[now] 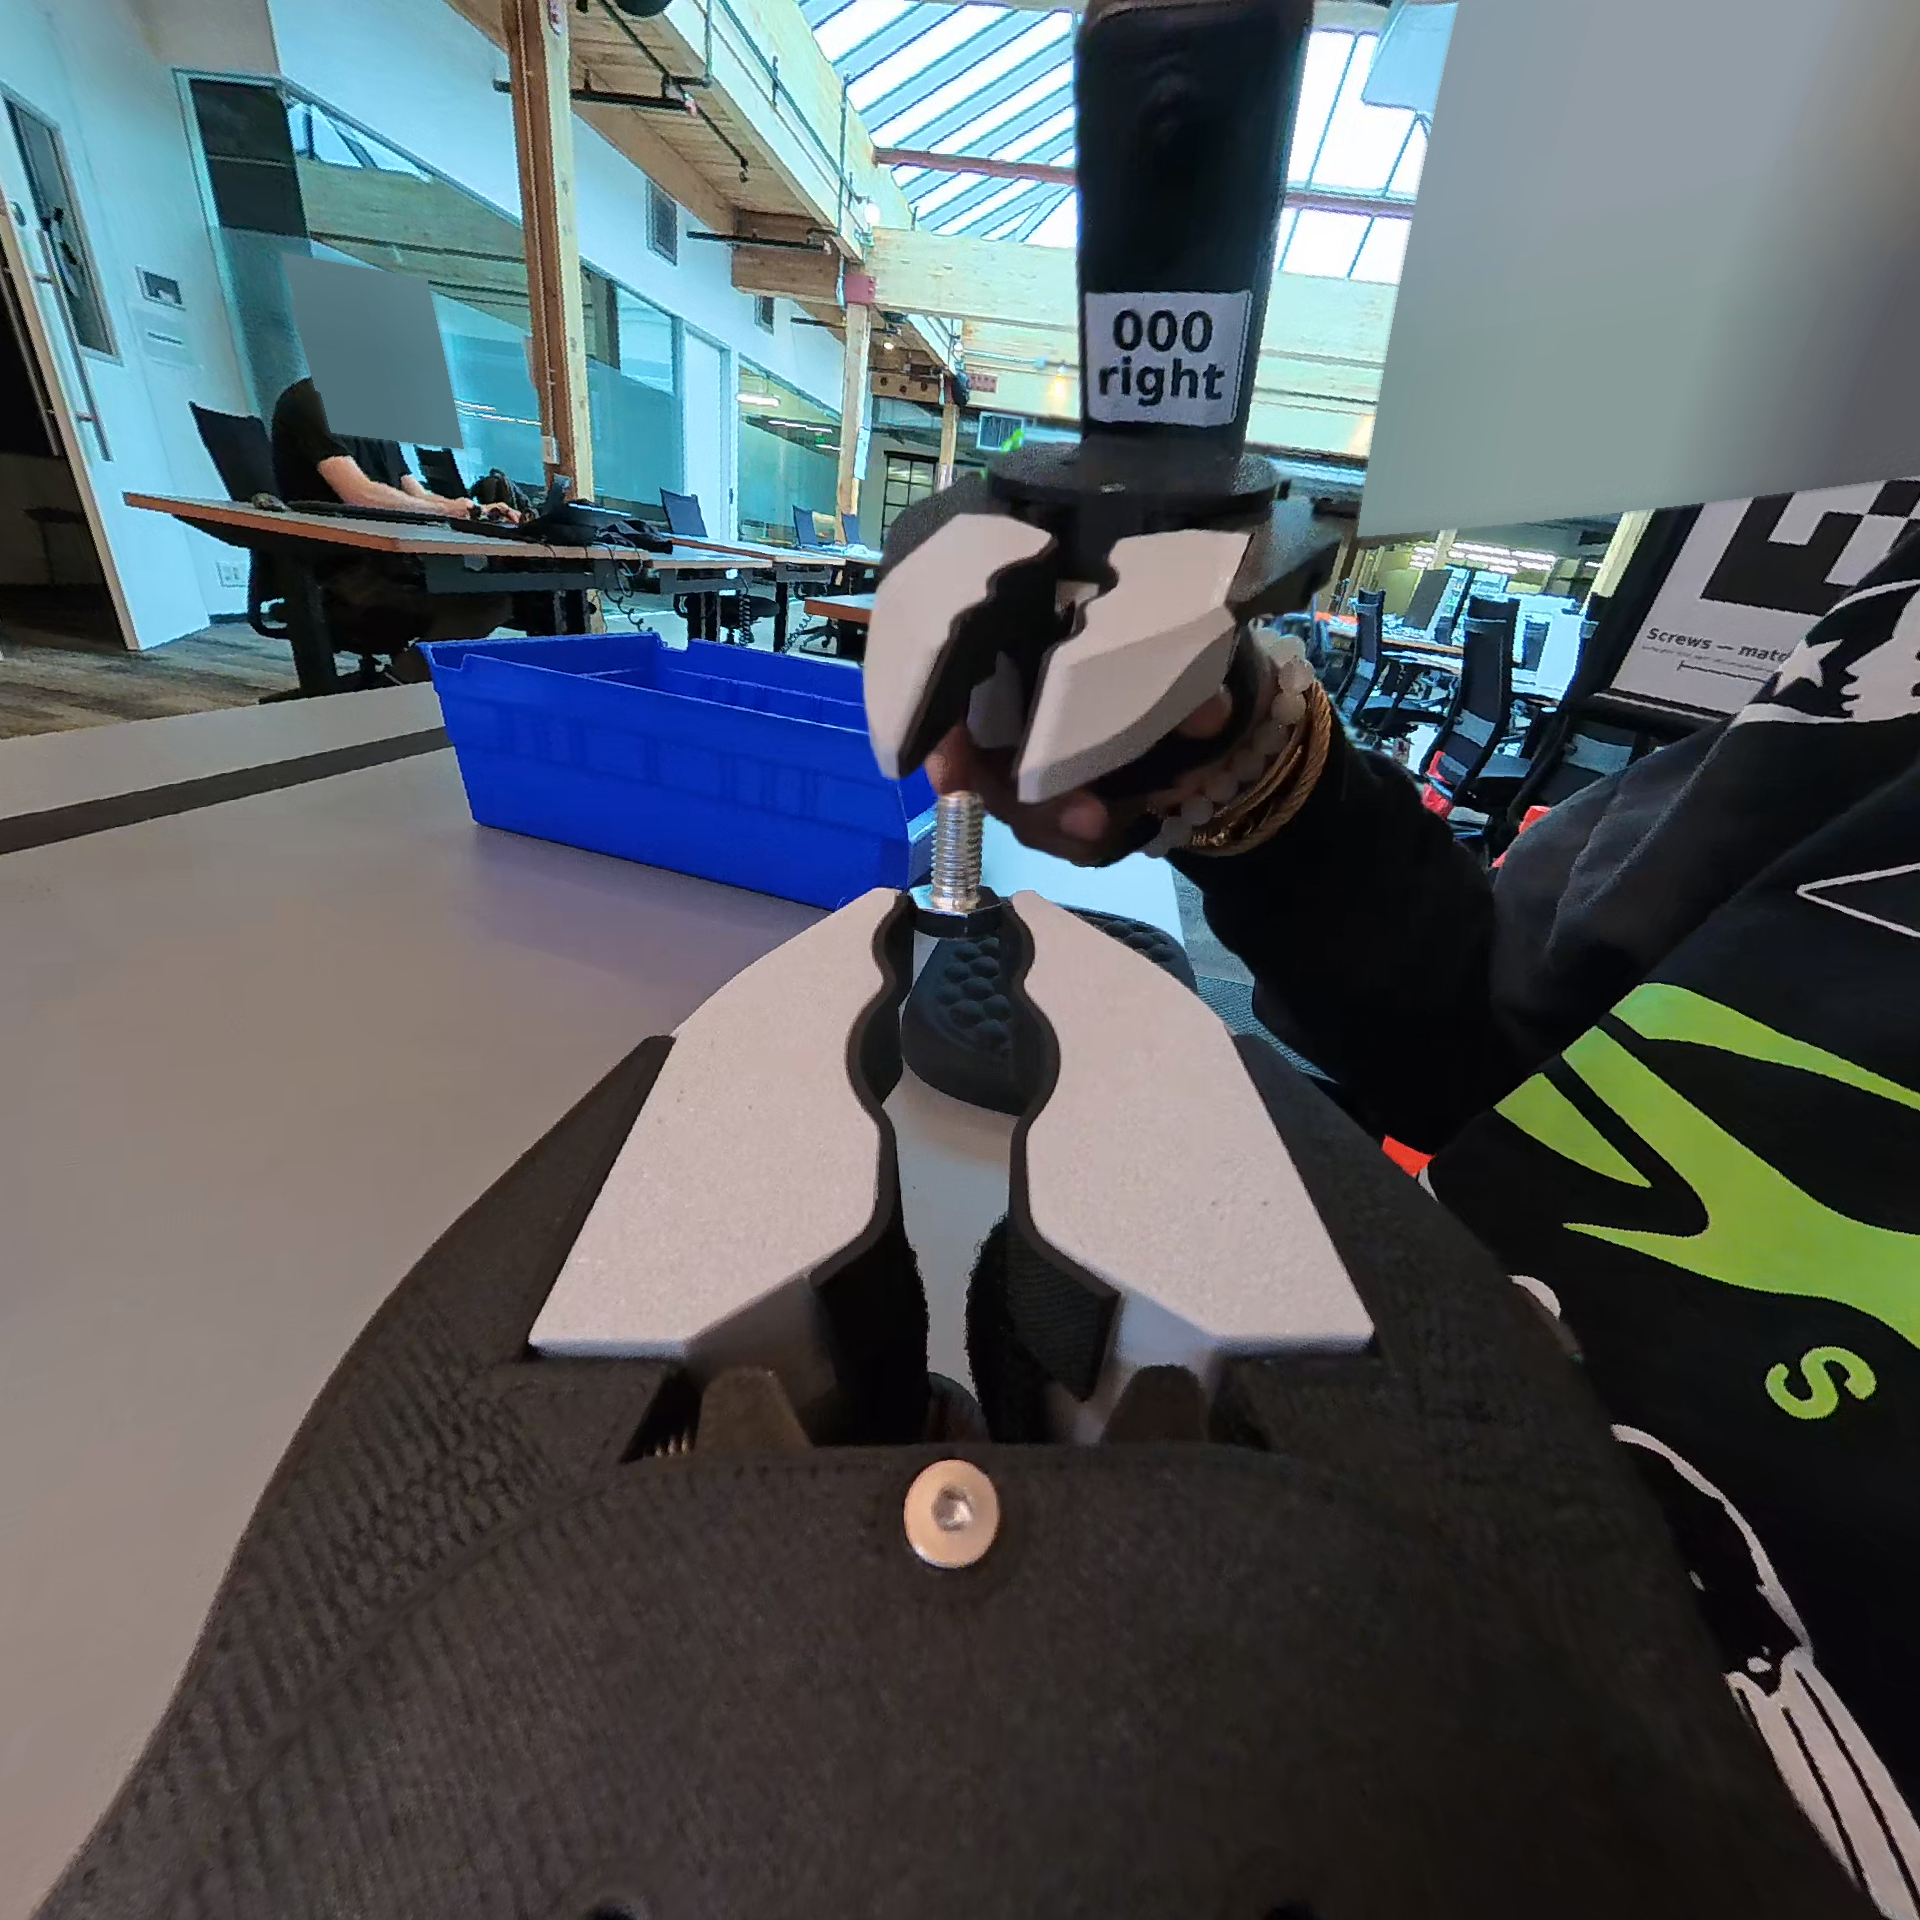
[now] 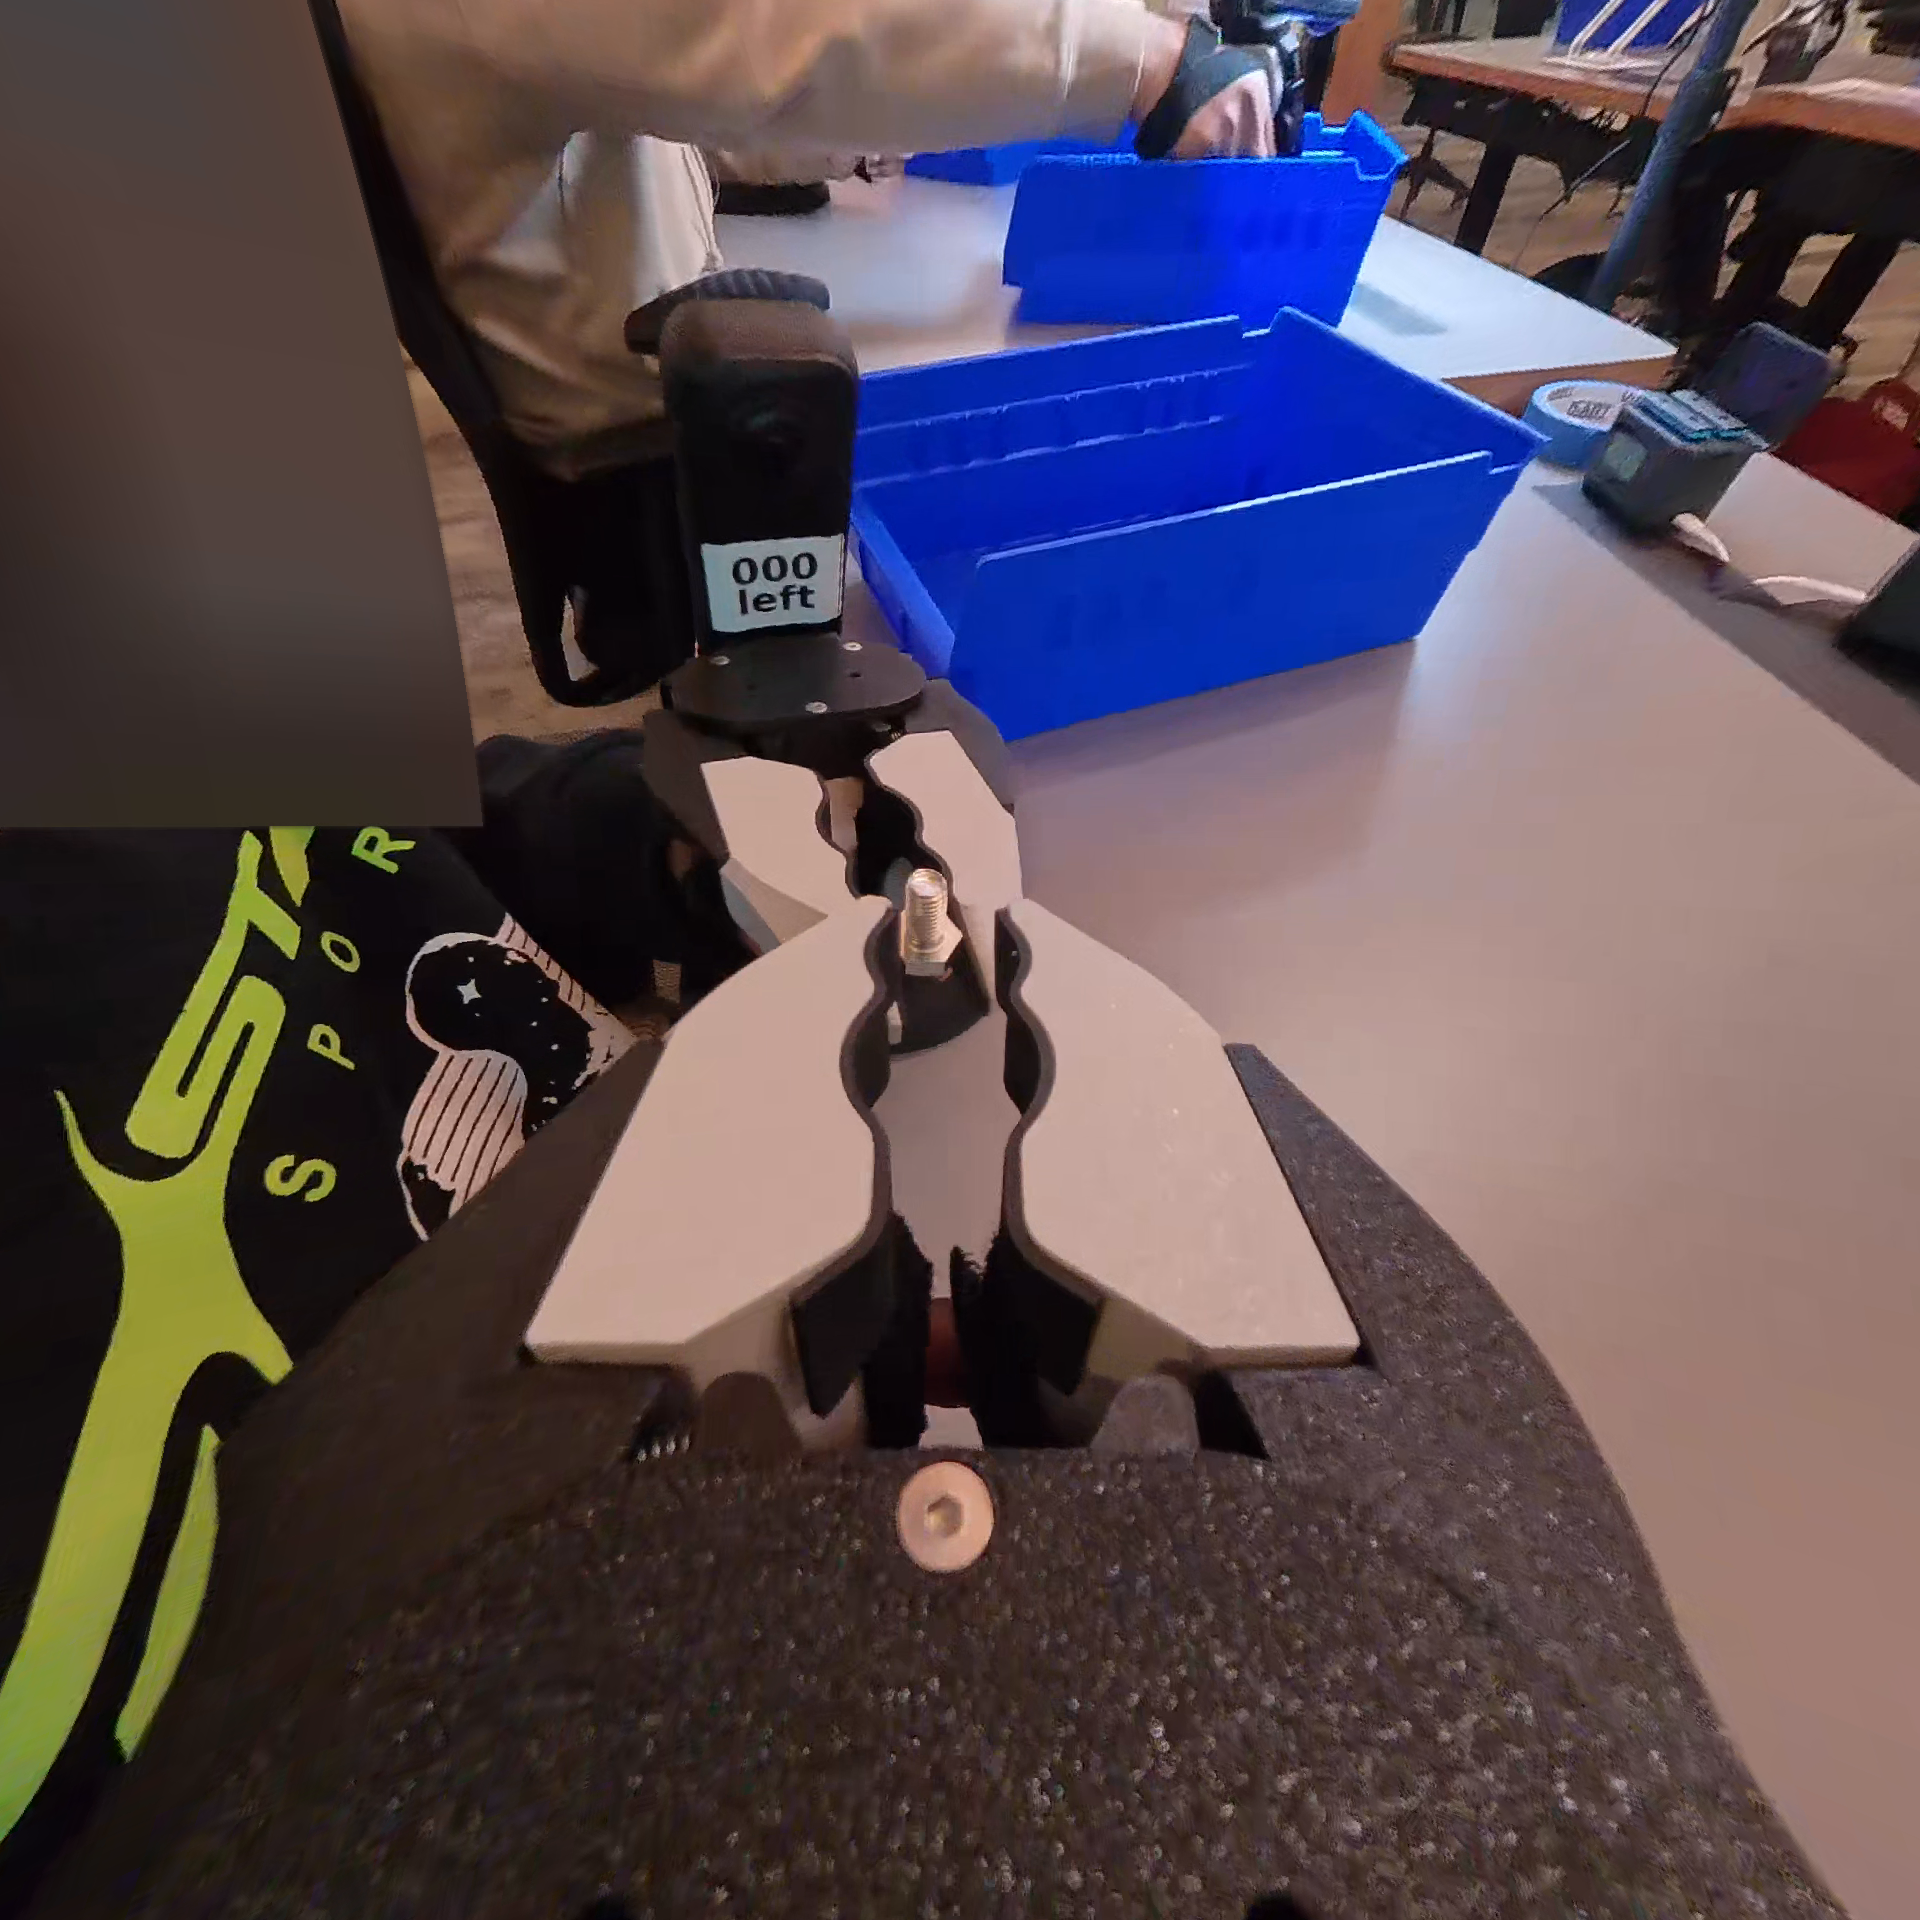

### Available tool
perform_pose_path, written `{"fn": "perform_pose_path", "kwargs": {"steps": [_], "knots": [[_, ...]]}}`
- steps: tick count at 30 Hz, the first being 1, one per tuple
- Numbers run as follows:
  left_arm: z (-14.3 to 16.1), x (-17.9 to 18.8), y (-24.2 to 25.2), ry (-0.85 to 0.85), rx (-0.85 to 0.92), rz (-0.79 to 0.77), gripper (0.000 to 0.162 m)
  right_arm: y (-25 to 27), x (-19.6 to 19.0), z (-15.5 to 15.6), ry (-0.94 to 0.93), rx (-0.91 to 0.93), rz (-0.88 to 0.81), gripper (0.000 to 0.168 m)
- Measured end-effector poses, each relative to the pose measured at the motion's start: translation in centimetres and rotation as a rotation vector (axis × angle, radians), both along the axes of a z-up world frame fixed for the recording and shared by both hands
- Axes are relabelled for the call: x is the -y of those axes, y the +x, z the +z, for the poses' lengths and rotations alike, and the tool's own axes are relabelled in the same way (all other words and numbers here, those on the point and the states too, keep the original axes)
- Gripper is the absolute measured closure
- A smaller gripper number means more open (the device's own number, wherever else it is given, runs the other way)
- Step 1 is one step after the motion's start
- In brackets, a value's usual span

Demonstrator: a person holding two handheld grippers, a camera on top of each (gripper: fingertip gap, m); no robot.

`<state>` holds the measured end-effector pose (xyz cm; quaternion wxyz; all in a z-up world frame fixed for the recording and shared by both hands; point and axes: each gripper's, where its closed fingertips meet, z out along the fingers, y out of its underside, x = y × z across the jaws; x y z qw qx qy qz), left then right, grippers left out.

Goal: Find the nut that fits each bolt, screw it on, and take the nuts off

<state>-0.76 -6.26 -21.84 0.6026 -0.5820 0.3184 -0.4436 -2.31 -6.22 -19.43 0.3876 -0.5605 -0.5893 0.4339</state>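
A silver bolt stands upright, threads up, with its hex head clamped between the tips of my left gripper. My right gripper hangs just above the bolt's tip, pointing down, jaws apart with nothing seen in them. In the right wrist view the bolt shows in the gap between the spread tips of my right gripper, with the left gripper coming in from the far side. No loose nut is visible.
A blue divided bin stands on the grey table just beyond the grippers. Another person reaches into a second blue bin behind it. A blue tape roll and a small dark device lie at the right. Only a small space, under 4 cm, lies between the two pairs of fingers.
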Motion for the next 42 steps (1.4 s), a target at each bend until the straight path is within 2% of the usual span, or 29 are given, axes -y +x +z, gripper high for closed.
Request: {"fn": "perform_pose_path", "kwargs": {"steps": [11,14,17,20,22,24,26,30,35,42], "knots": [[-0.1,0.0,0.1,0.005,-0.009,0.002,0.146,-0.9,0.5,-0.6,-0.004,-0.003,0.032,0.160],[-0.1,-0.3,0.0,-0.002,-0.009,0.028,0.126,0.0,-1.0,-0.1,0.033,-0.009,-0.046,0.160],[-0.2,-0.6,-0.1,-0.010,-0.015,0.052,0.108,3.3,-5.5,1.8,0.104,-0.021,-0.241,0.160],[-0.2,-0.7,-0.2,-0.006,-0.014,0.070,0.099,9.5,-12.4,4.1,0.185,-0.025,-0.555,0.160],[-0.1,-0.8,-0.2,-0.004,-0.010,0.078,0.097,15.0,-17.3,4.5,0.224,0.013,-0.793,0.160],[-0.1,-0.8,-0.3,-0.004,-0.003,0.080,0.096,20.3,-21.5,3.4,0.208,0.071,-0.990,0.160],[0.0,-0.9,-0.4,-0.006,0.004,0.083,0.096,24.3,-24.6,1.0,0.127,0.128,-1.110,0.160],[0.1,-0.9,-0.5,-0.010,0.019,0.084,0.096,28.3,-28.6,-5.1,-0.060,0.221,-1.199,0.160],[0.1,-1.0,-0.6,-0.018,0.025,0.084,0.096,30.0,-30.3,-10.8,-0.213,0.349,-1.240,0.160],[0.1,-1.0,-0.6,-0.018,0.026,0.086,0.097,30.7,-30.7,-12.9,-0.270,0.389,-1.273,0.160]]}}
